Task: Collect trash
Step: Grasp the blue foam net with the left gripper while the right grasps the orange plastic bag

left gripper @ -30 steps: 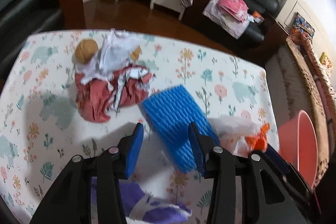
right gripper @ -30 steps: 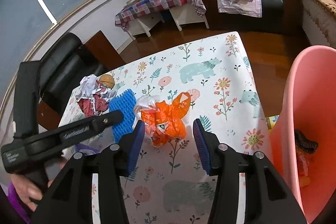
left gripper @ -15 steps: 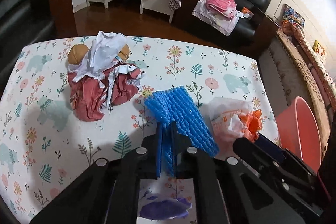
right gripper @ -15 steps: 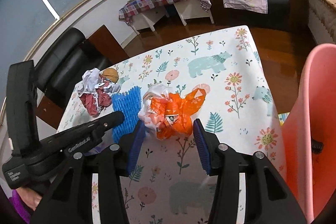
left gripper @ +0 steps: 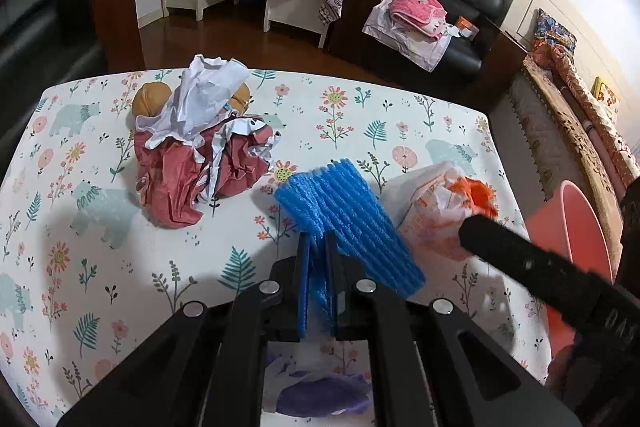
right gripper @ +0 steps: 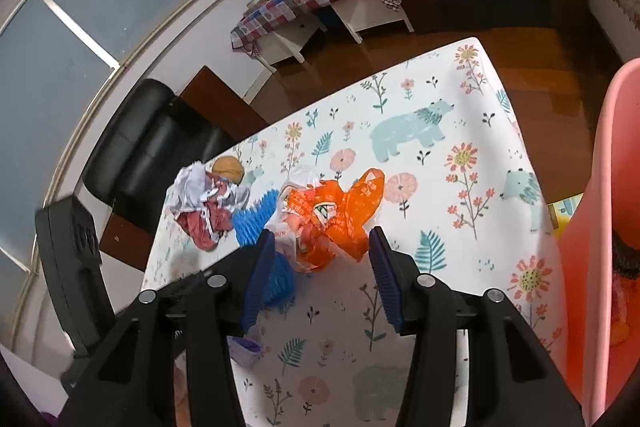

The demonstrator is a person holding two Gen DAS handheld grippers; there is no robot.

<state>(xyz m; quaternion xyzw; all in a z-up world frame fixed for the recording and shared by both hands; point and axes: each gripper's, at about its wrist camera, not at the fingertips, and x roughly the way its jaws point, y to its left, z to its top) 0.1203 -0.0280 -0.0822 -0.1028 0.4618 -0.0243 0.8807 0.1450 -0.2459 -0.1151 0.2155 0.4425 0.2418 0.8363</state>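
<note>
1. Blue foam netting is between the jaws of my left gripper. The jaws are pressed nearly together on its near edge, and the rest of the sheet fans out ahead of the fingertips and to their right, over the table.
2. My right gripper stands about half open and holds nothing. The orange plastic bag lies just ahead of its fingertips, more or less centred between them, but the pads do not touch it.
3. Far ahead of the left gripper and to its left I see a crumpled red and white paper heap, well apart from both grippers. A purple scrap lies under the left gripper, close to me.
4. The pink bin stands at the right of the right gripper, beside the table edge.
5. Risk one: the netting is light and held only at one edge, so I think it can slip out or drag over the bag when I lift.
6. Risk two: the two grippers are very close. The black body of the right one crosses the left view, so I judge they can collide if I move both together.
7. Risk three: the bag is slippery and loose. A shallow grip may catch only a fold, and it may fall before the bin.
</note>
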